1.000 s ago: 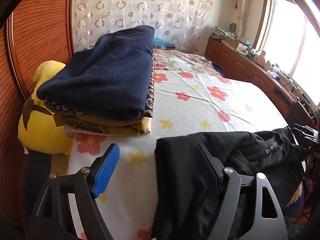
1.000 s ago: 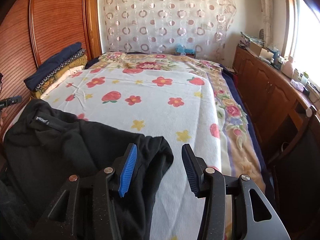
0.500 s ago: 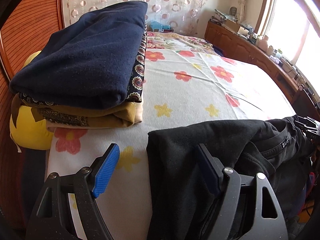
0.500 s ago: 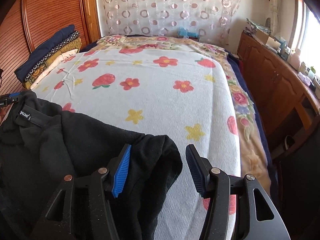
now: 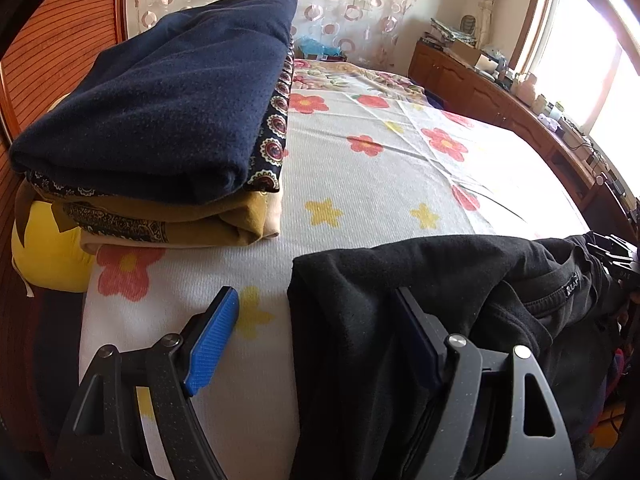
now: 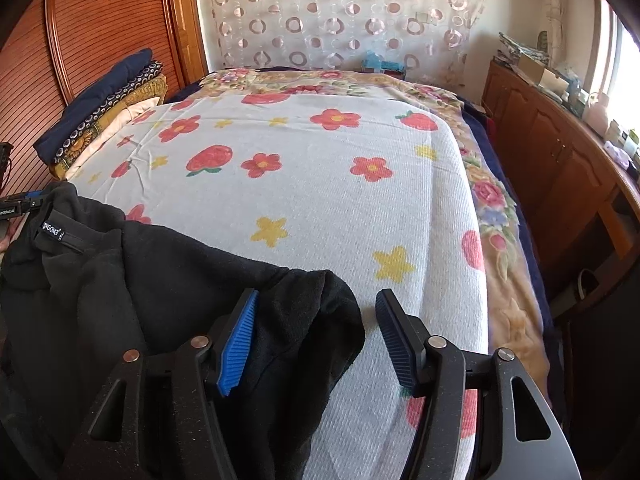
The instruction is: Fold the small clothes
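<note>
I had the black fleece garment point(image 5: 420, 280) spread along the near edge of the white bedspread printed with red flowers and yellow stars point(image 5: 360, 184), its collar label showing towards the middle. My left gripper point(image 5: 316, 328) stood wide, and I was not clamping anything: the blue left pad hung over bare bedspread, while the garment's near left corner lay between the fingers and draped against the right one. My right gripper point(image 6: 316, 332) was opening, its jaws already well apart; the garment's right corner sat bunched between them, just beside the blue left pad and clear of the dark right pad, so I had let go of it. To the far left, against the reddish wooden headboard point(image 6: 104, 36), sat the stack of folded blankets, navy on top of patterned and mustard layers point(image 5: 160, 120), with a yellow plush toy point(image 5: 44, 252) tucked beside it.
</note>
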The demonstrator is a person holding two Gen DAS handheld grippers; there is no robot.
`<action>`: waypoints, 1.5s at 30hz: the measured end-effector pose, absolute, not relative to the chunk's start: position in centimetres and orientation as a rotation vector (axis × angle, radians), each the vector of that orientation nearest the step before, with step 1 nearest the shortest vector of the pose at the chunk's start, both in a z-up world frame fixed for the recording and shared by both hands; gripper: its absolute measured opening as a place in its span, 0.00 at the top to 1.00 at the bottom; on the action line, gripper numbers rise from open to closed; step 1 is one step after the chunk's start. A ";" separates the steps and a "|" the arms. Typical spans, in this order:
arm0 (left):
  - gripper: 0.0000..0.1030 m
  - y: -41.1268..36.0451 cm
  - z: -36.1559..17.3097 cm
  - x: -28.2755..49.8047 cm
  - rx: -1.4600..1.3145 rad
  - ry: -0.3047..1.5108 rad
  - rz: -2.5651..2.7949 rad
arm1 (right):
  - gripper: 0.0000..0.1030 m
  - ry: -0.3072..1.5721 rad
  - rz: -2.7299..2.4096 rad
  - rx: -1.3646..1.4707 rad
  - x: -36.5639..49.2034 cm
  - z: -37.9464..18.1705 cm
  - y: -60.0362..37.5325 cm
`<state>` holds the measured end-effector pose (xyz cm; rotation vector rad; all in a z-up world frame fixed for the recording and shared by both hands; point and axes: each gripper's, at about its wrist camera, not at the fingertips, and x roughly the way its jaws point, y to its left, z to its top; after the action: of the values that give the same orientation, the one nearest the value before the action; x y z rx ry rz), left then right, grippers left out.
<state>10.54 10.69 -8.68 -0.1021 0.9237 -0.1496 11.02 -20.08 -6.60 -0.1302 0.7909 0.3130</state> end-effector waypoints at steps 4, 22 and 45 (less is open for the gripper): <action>0.24 10.3 -8.8 10.6 -0.095 0.922 -0.145 | 0.34 0.796 0.296 -0.127 11.1 -6.7 -19.7; 0.87 7.5 -2.6 4.3 -0.115 0.736 -0.290 | 0.91 0.720 0.444 -0.024 6.0 -4.8 -19.8; 0.88 8.3 19.1 -8.6 -0.078 0.202 -0.371 | 0.92 0.153 0.433 -0.097 -14.5 16.0 -23.7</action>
<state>-8.58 8.29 19.14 -0.0783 0.2017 -0.3715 -14.52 -23.71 16.01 -0.0974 0.1534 0.4328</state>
